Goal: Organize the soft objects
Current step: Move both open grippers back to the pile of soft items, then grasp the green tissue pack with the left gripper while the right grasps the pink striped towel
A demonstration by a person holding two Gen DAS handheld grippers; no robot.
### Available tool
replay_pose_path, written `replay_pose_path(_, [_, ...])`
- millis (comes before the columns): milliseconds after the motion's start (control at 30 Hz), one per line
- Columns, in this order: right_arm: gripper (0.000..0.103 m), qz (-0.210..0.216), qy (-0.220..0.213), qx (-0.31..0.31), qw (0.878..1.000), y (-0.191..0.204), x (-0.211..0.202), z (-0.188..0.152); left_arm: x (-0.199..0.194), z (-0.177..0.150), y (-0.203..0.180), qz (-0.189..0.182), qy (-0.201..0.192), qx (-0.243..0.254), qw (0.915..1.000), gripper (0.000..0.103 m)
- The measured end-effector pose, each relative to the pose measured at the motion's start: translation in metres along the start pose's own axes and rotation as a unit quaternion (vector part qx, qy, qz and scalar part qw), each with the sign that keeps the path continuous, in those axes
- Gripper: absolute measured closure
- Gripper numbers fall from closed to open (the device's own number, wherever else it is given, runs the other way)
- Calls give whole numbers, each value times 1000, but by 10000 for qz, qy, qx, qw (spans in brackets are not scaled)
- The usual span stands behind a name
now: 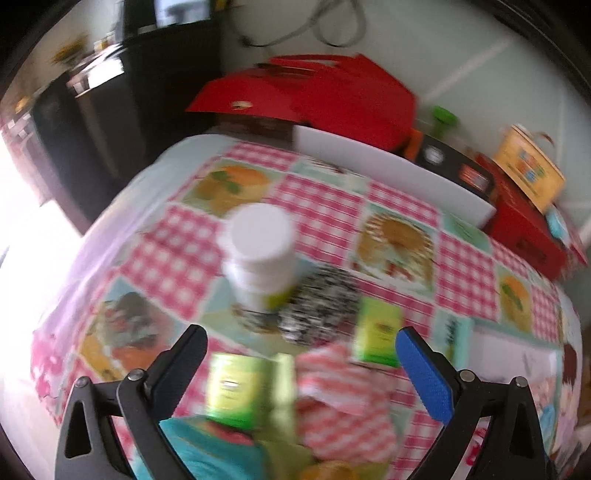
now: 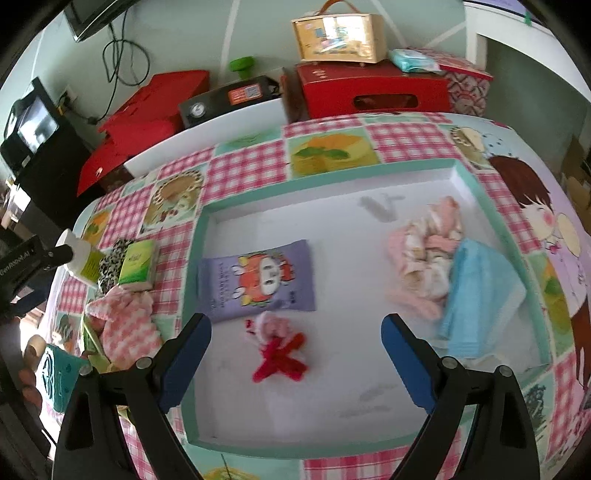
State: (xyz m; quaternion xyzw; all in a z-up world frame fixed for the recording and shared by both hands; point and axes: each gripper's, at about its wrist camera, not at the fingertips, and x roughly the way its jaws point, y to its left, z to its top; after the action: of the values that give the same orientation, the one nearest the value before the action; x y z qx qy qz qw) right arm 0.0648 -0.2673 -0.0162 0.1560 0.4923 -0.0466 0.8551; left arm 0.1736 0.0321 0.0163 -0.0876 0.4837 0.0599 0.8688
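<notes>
My left gripper (image 1: 301, 354) is open above a pile on the checked tablecloth: a green tissue pack (image 1: 236, 387), a pink checked cloth (image 1: 343, 398), a leopard-print pouch (image 1: 317, 306) and a second green pack (image 1: 376, 332). My right gripper (image 2: 295, 332) hangs open over a teal-rimmed white tray (image 2: 369, 273). In the tray lie a purple wipes pack (image 2: 258, 280), a red and pink bow (image 2: 280, 350), a pink floral cloth (image 2: 428, 254) and a blue towel (image 2: 480, 291). The same pile of the pink cloth (image 2: 125, 321) and a green pack (image 2: 138, 264) sits left of the tray.
A white bottle (image 1: 260, 254) stands upright behind the pile. Red boxes (image 2: 373, 88), a wooden case (image 2: 340, 35), a black box (image 2: 229, 99) and a white board (image 1: 391, 173) line the table's far edge. A teal object (image 2: 57, 376) lies at the front left.
</notes>
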Motion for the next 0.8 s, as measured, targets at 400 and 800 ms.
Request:
replay_pose_path(400, [9, 540, 90, -581, 9968, 59, 20, -2, 4, 2, 68, 91, 24, -677, 9977, 0])
replay_pose_path(800, [9, 1128, 311, -1385, 9834, 137, 45, -12, 18, 0, 88, 57, 446, -500, 9977, 0])
